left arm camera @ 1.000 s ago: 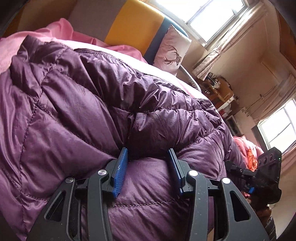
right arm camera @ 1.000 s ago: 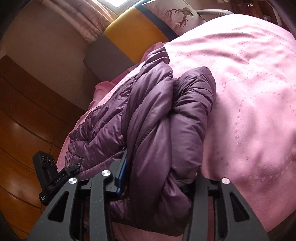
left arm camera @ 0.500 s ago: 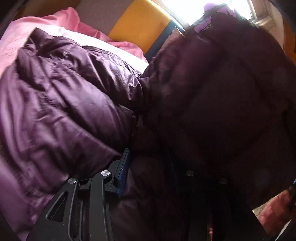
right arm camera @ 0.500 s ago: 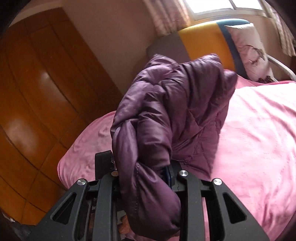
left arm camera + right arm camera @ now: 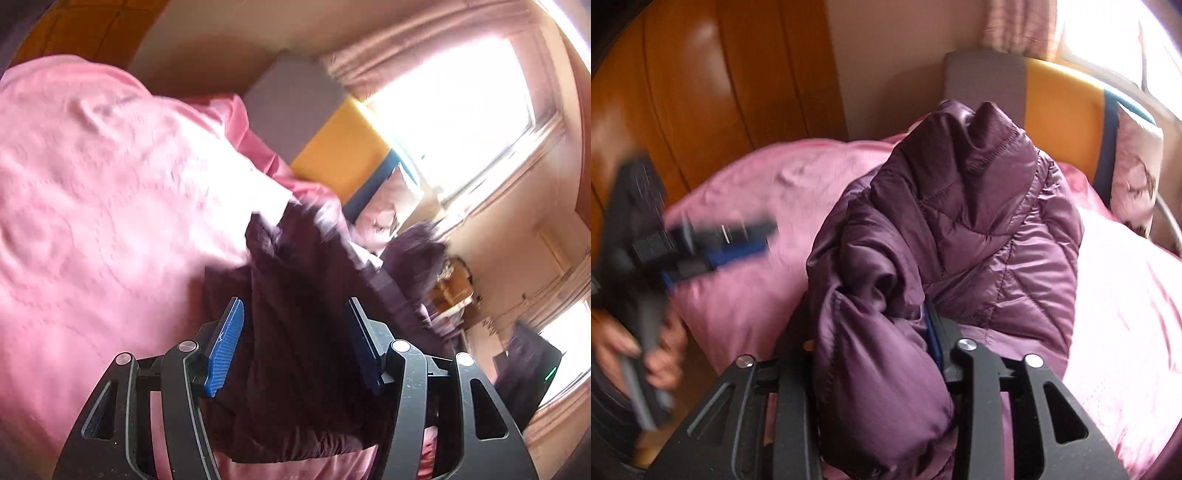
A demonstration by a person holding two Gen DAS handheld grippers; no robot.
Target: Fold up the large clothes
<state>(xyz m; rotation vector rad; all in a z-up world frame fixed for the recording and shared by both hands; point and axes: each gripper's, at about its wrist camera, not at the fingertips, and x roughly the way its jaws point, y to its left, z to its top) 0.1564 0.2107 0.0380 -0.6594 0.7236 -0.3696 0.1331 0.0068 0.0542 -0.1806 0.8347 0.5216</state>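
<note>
A quilted purple down jacket (image 5: 979,229) lies bunched on the pink bed cover (image 5: 757,295). One thick fold of it fills my right gripper (image 5: 870,314). The blue pad (image 5: 932,332) presses on the fold while the jaws are opening. In the left wrist view, dark jacket cloth (image 5: 303,332) shows blurred between the fingers of my left gripper (image 5: 295,332). Its jaws are opening and the ribbed blue pad (image 5: 225,347) stands bare. The right wrist view shows the left gripper (image 5: 746,240) blurred, left of the jacket, with no cloth in it.
A grey, yellow and blue headboard (image 5: 1060,96) and a deer-print pillow (image 5: 1134,173) close the far end of the bed. A wooden wardrobe (image 5: 701,92) stands at the left. A person's hand (image 5: 661,354) holds the left gripper's handle. Bright windows (image 5: 461,110) are beyond.
Both grippers lifted the jacket and swung it over itself across the bed. The left jaws widened and the left gripper drew away to the left. The right view rolled upright.
</note>
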